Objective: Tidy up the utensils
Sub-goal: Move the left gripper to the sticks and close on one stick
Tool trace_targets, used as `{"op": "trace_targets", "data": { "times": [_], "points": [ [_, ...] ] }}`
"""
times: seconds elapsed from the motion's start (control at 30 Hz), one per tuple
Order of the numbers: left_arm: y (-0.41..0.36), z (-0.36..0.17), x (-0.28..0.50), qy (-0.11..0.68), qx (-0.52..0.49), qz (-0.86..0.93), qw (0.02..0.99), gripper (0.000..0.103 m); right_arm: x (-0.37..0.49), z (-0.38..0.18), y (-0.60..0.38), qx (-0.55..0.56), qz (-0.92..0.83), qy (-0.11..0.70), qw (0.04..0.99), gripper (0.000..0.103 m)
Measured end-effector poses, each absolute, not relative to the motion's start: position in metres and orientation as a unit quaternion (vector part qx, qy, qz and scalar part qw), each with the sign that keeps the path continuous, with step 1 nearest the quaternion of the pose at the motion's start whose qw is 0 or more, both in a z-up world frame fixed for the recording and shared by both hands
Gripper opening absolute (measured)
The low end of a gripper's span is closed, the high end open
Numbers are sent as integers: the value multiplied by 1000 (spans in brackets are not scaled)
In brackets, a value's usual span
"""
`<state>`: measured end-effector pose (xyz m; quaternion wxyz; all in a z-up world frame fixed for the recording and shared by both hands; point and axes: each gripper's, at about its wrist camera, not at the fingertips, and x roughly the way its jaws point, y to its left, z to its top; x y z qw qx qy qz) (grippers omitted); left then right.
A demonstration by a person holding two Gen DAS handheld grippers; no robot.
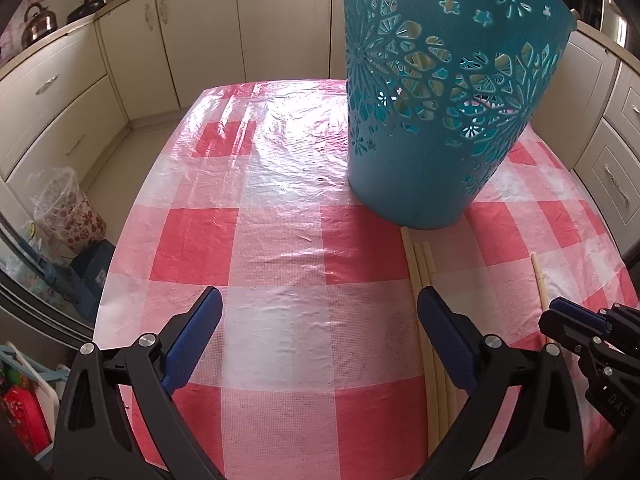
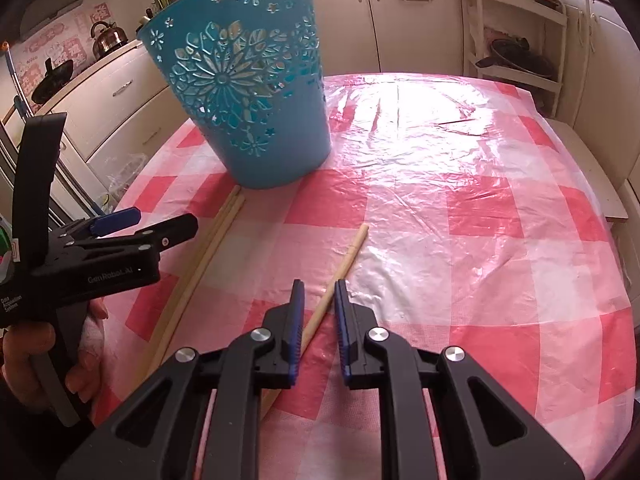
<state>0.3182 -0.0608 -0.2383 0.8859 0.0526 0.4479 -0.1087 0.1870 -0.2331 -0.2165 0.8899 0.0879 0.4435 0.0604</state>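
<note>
Chopstick (image 2: 338, 276) is lying on the checked tablecloth (image 2: 480, 240) between the narrowly parted fingers of the right gripper (image 2: 319, 304), seemingly about to be pinched, the left gripper (image 1: 318, 320) spread wide beside a bundle (image 1: 422, 260), the teal basket (image 2: 248, 92) waiting at eleven o'clock.

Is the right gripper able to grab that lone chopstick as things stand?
Probably yes: the right gripper is open, the lone chopstick runs between its fingers on the tablecloth, nothing in the way.
</note>
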Motion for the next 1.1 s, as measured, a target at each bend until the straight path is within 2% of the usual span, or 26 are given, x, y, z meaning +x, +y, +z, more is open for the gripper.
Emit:
{"op": "trace_targets", "data": {
  "times": [0.37, 0.6, 0.87, 1.07, 1.1],
  "points": [
    [-79, -243, 316, 454, 101, -113, 878, 94, 182, -215, -235, 96, 68, 440, 890, 25],
    [-80, -243, 318, 454, 103, -92, 880, 92, 181, -214, -237, 100, 68, 439, 890, 26],
    [-77, -241, 321, 447, 83, -87, 886, 66, 179, -213, -242, 108, 66, 438, 890, 31],
    [-61, -239, 308, 446, 47, -88, 890, 24, 180, -212, -241, 105, 66, 439, 890, 31],
    [-58, -239, 306, 445, 46, -88, 890, 22, 180, -212, -241, 107, 67, 440, 889, 31]
  ]
}}
